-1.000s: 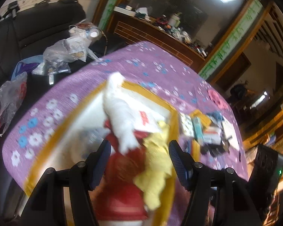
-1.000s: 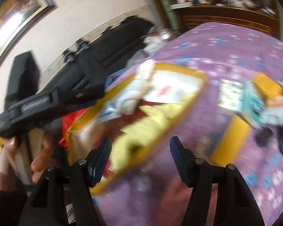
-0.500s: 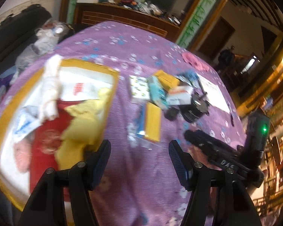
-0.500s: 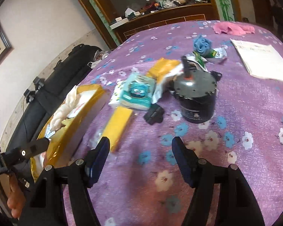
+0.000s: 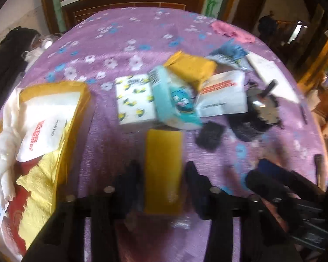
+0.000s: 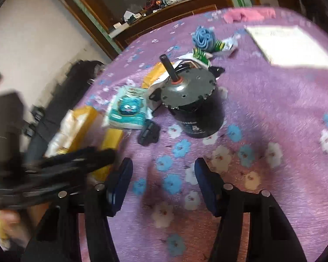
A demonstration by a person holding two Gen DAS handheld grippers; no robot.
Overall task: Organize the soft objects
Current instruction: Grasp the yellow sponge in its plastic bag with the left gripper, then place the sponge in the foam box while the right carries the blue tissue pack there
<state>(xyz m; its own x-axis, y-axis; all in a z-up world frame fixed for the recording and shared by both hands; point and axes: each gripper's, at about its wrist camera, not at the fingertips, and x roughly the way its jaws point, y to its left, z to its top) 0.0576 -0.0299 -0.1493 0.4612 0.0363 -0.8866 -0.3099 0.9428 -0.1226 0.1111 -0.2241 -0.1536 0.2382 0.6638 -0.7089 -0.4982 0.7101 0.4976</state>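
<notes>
My left gripper (image 5: 161, 174) is open, its fingers on either side of a yellow sponge-like block (image 5: 163, 170) on the purple flowered cloth; the block also shows in the right wrist view (image 6: 109, 144). A yellow tray (image 5: 76, 113) at the left holds a white cloth (image 5: 4, 144), a yellow cloth (image 5: 39, 187), a white packet and a red item. My right gripper (image 6: 161, 174) is open and empty over bare cloth, in front of a black motor (image 6: 192, 107). A teal tissue pack (image 5: 177, 100), a blue cloth (image 6: 202, 37) and a pink cloth (image 5: 231, 31) lie further off.
A white box with yellow prints (image 5: 135, 99), a mustard pouch (image 5: 192, 67), a white carton (image 5: 223, 93) and a small black part (image 6: 148, 133) crowd the table's middle. White paper (image 6: 288, 45) lies at the right. A black sofa (image 5: 4, 65) stands to the left, a wooden sideboard behind.
My left gripper has swung right from over the tray and closed in on the yellow block. My right gripper has moved right and forward towards the motor. Both stayed open.
</notes>
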